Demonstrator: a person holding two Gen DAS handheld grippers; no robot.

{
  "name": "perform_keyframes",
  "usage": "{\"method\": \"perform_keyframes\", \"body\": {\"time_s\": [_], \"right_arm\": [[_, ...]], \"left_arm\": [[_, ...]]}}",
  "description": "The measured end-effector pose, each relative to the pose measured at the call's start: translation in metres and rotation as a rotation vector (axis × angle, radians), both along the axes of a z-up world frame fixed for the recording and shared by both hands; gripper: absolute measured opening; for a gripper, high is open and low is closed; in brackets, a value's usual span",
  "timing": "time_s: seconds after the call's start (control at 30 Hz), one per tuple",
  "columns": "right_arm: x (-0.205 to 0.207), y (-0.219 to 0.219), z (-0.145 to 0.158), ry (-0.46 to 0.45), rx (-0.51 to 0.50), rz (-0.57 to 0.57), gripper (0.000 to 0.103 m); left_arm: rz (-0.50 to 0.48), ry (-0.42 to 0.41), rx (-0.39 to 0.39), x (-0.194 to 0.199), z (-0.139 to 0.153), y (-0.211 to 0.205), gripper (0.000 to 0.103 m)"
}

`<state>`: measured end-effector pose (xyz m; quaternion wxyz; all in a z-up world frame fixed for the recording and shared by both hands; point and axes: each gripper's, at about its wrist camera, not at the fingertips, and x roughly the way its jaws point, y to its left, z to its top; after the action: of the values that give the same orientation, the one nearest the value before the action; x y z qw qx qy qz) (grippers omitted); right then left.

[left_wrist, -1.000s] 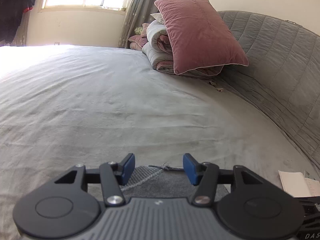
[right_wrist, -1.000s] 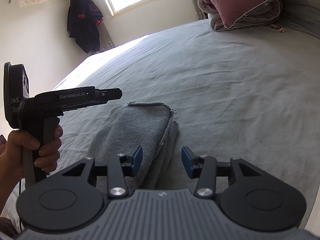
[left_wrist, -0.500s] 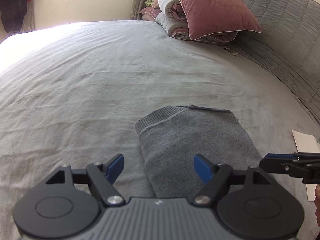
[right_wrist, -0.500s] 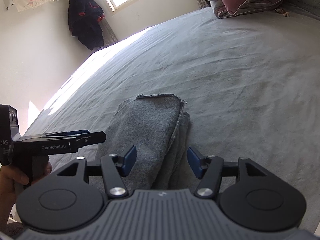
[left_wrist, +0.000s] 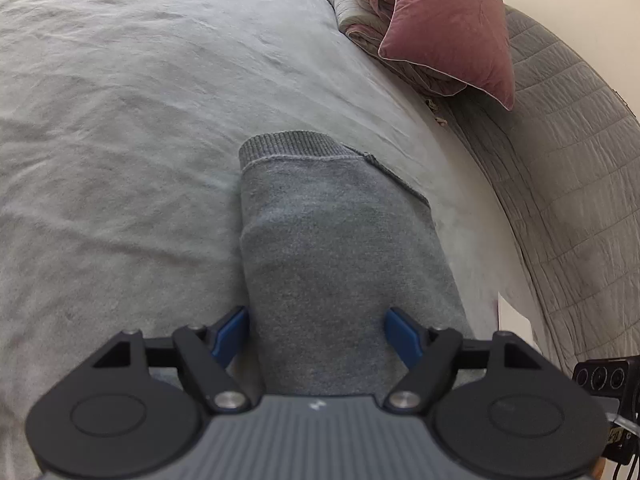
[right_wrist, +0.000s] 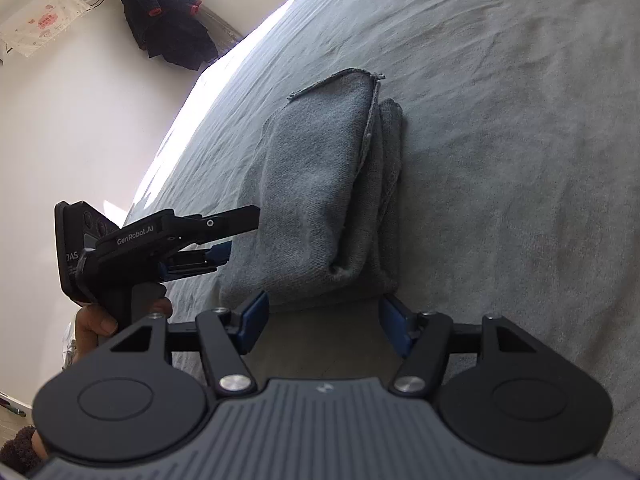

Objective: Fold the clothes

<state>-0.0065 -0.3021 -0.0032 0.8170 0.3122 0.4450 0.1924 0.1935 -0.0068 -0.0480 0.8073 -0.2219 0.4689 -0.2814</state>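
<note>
A folded grey knit garment (left_wrist: 332,240) lies on the grey bed sheet (left_wrist: 120,120), its ribbed hem at the far end. My left gripper (left_wrist: 318,332) is open, its blue fingertips (left_wrist: 230,330) straddling the garment's near end. In the right wrist view the same garment (right_wrist: 320,200) lies folded in layers. My right gripper (right_wrist: 324,320) is open and empty, its tips on either side of the garment's near end. The left gripper (right_wrist: 236,232) shows there at the garment's left edge, held by a hand.
A pink pillow (left_wrist: 452,28) rests on rolled bedding (left_wrist: 368,4) at the far end. A grey quilted headboard (left_wrist: 568,200) runs along the right. A white paper (left_wrist: 514,320) lies at the bed's right edge. A dark coat (right_wrist: 168,20) hangs by the window.
Both grippers have tilted down and moved closer to the garment. The left one now straddles its near end with wider jaws. The right jaws have also opened wider.
</note>
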Motion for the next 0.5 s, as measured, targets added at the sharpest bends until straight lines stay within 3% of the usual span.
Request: {"method": "perform_keyframes", "body": {"time_s": [0.13, 0.2, 0.23, 0.33, 0.5], "right_arm": [[-0.002, -0.006, -0.020, -0.009, 0.179, -0.123, 0.065], [-0.004, -0.007, -0.025, -0.012, 0.229, -0.172, 0.047], [-0.006, -0.007, -0.023, -0.022, 0.228, -0.182, 0.037], [-0.013, -0.009, -0.013, -0.071, 0.225, -0.199, 0.026], [-0.017, -0.028, 0.006, -0.113, 0.220, -0.233, 0.022]], "left_arm": [[0.025, 0.026, -0.045, -0.006, -0.002, -0.003, 0.075], [0.039, 0.035, -0.042, -0.008, 0.000, -0.007, 0.069], [0.041, 0.038, -0.035, -0.008, 0.002, -0.010, 0.065], [0.051, 0.030, -0.025, -0.014, 0.009, -0.017, 0.058], [0.040, 0.035, -0.046, -0.025, 0.022, -0.030, 0.052]]}}
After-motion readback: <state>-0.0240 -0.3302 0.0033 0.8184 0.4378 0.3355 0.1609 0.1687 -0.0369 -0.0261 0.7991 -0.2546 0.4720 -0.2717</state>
